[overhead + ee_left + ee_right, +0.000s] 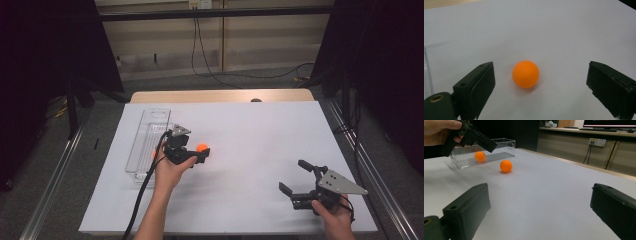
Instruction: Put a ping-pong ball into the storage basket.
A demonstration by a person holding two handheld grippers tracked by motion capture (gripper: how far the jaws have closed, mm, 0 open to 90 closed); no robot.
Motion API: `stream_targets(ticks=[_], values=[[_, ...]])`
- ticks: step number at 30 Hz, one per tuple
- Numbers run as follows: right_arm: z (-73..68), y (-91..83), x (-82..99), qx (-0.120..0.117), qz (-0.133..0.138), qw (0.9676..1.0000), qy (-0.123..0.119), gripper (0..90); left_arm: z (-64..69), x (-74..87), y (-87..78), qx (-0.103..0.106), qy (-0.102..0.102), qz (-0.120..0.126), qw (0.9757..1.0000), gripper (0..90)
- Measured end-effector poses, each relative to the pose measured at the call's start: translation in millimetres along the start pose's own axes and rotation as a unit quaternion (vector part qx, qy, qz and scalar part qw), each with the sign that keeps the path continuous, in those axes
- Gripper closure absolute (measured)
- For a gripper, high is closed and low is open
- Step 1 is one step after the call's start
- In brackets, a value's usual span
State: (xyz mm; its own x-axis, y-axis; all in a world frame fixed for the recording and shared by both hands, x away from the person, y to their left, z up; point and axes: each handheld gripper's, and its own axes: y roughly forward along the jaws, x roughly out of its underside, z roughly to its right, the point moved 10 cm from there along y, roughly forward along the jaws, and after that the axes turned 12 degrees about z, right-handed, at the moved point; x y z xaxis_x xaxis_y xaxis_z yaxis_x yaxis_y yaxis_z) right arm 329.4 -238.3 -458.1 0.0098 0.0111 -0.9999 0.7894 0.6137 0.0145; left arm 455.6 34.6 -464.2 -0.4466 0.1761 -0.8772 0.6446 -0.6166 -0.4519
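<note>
The small orange plastic ball [525, 74] lies on the white surface [250, 150], between the wide-open jaws of your left hand-held gripper [539, 85], touching neither. Just beside stands a clear plastic rectangular tray [145, 142] holding a second orange ball [480, 156]. Your right hand-held gripper [295, 177] hangs wide open, well apart.

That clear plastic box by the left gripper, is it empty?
No. Through the clear plastic box's wall, one orange ball sits inside; another orange ball lies outside.

White-topped table [260, 130] before beige wall panels [260, 45], grey floor [90, 125].
</note>
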Motion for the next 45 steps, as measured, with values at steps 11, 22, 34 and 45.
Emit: stream_targets(ticks=[11,22,34,45], values=[[0.0,0.1,0.0,-0.001,0.000,1.0000,0.000,2.0,0.0,4.6,7.0,-0.005,-0.001,-0.005,1.0000,7.3],[-0.2,-0.2,-0.1,-0.001,0.000,1.0000,0.000,2.0,-1.6,8.4,14.9,-0.009,-0.004,-0.006,0.9999,6.3],[0.2,-0.4,-0.1,-0.001,0.000,1.0000,0.001,2.0,-0.2,11.4,23.2,-0.003,0.004,-0.003,1.0000,5.2],[0.2,-0.4,0.0,0.000,0.000,1.0000,0.001,2.0,-1.6,13.1,29.0,-0.004,0.001,0.001,1.0000,4.6]])
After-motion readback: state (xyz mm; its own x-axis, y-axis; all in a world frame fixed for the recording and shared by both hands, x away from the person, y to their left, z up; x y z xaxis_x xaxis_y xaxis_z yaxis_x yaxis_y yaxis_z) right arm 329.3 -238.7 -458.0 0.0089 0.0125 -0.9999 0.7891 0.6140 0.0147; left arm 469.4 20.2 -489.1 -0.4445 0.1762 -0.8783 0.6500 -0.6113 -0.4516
